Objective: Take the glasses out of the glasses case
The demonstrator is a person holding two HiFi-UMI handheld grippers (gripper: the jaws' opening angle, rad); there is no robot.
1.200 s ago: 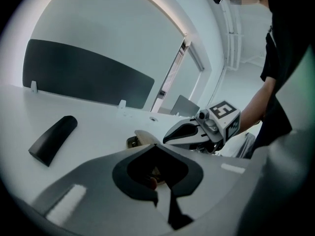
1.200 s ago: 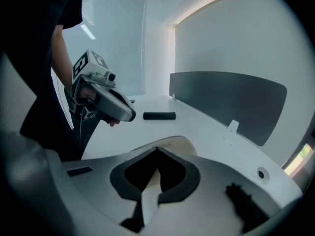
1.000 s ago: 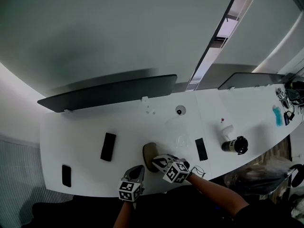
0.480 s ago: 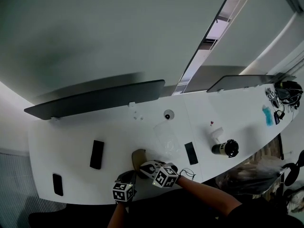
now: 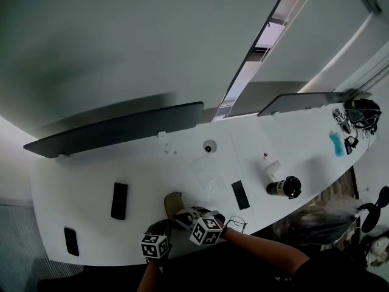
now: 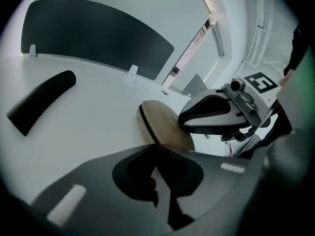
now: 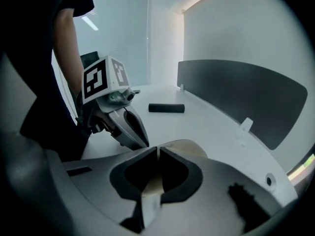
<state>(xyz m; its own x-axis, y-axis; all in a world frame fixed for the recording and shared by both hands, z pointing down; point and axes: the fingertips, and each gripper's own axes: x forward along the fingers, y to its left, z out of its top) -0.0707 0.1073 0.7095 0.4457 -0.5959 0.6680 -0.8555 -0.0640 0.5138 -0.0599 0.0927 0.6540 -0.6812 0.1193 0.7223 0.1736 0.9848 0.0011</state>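
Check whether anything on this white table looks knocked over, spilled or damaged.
Nothing clearly stands out. The tan case lies shut on the table. The bottle may be on its side; too small to tell.

Grey right claw point(image 5: 180, 215) bears a black-and-white marker cube point(image 5: 205, 231).

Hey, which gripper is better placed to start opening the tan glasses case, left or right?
Right, probably. The right gripper hangs directly over the glasses case, jaws together, with the tan shell showing just past its tips. The left gripper, also shut, is close too, but beside the case's edge.
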